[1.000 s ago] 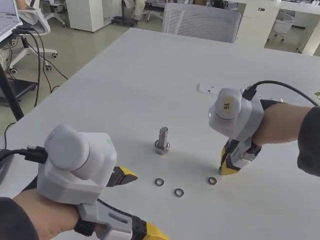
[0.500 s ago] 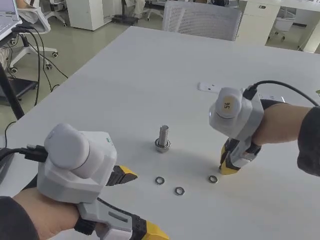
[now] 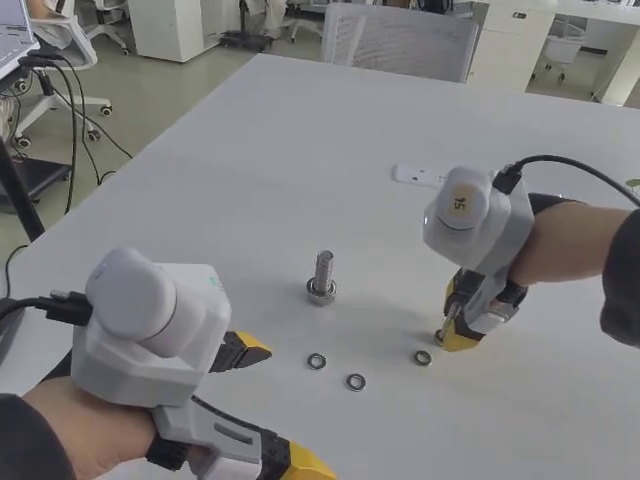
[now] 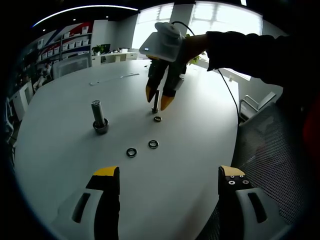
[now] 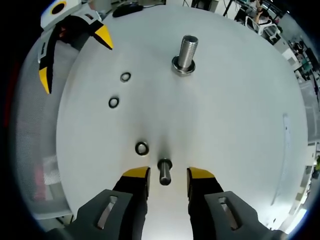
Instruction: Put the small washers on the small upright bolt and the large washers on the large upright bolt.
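Note:
The large upright bolt (image 3: 322, 275) (image 4: 98, 114) (image 5: 187, 51) stands mid-table with a wider collar at its foot. Three small washers (image 3: 317, 361) (image 3: 355, 381) (image 3: 423, 357) lie flat in front of it. The small upright bolt (image 5: 164, 172) (image 4: 156, 101) stands between the jaws of my right gripper (image 3: 455, 335) (image 5: 167, 172), which points down around it, open, with gaps on both sides. One washer (image 5: 142, 148) lies just beside that bolt. My left gripper (image 3: 278, 408) (image 4: 168, 172) hovers low at the near left, open, with nothing between its jaws.
A white flat strip (image 3: 416, 176) lies on the table (image 3: 250, 160) beyond the right gripper. A mesh chair (image 3: 400, 40) stands at the far edge. Office chairs and cables sit on the floor to the left of the table's left edge.
My right gripper has shifted slightly to the right over the small bolt. The washers, the large bolt and my left gripper have stayed put.

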Motion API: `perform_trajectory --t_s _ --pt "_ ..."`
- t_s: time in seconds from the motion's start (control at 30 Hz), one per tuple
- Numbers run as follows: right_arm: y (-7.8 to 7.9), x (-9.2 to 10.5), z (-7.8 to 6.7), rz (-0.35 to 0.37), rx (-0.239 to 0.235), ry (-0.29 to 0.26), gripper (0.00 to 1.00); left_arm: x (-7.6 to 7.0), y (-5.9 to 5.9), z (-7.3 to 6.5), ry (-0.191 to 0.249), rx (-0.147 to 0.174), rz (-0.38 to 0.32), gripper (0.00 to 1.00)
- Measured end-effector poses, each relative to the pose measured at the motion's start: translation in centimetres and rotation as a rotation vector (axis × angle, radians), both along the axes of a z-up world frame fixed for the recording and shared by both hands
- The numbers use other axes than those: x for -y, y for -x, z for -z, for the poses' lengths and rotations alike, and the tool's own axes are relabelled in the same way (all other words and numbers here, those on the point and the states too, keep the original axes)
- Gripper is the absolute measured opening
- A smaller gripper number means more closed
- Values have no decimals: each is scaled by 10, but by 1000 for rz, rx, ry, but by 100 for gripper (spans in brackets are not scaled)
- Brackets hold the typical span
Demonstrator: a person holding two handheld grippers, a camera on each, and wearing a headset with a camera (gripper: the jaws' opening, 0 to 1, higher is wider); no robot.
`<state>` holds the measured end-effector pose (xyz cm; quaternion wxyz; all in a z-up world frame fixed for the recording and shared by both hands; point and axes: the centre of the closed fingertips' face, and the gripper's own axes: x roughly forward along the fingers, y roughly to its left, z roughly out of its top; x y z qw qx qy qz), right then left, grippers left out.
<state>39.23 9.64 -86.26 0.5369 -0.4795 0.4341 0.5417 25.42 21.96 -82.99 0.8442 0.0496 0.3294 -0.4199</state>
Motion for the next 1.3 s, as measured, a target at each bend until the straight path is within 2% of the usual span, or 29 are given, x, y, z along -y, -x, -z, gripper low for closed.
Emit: perform_trajectory --t_s 0.37,0.57,1.03,1.23,1.3 --pt "5 13 -9 33 5 -5 34 2 0 -1 2 4 4 80" --pt "9 19 -9 47 3 -3 34 2 0 -2 3 5 7 80" --pt "28 29 -2 72 -18 -15 34 4 2 -2 3 10 19 80" --pt "39 26 -1 76 -29 -30 33 5 2 -4 4 14 23 80" --pt "48 20 0 68 -40 -43 33 5 2 -4 6 16 24 80"
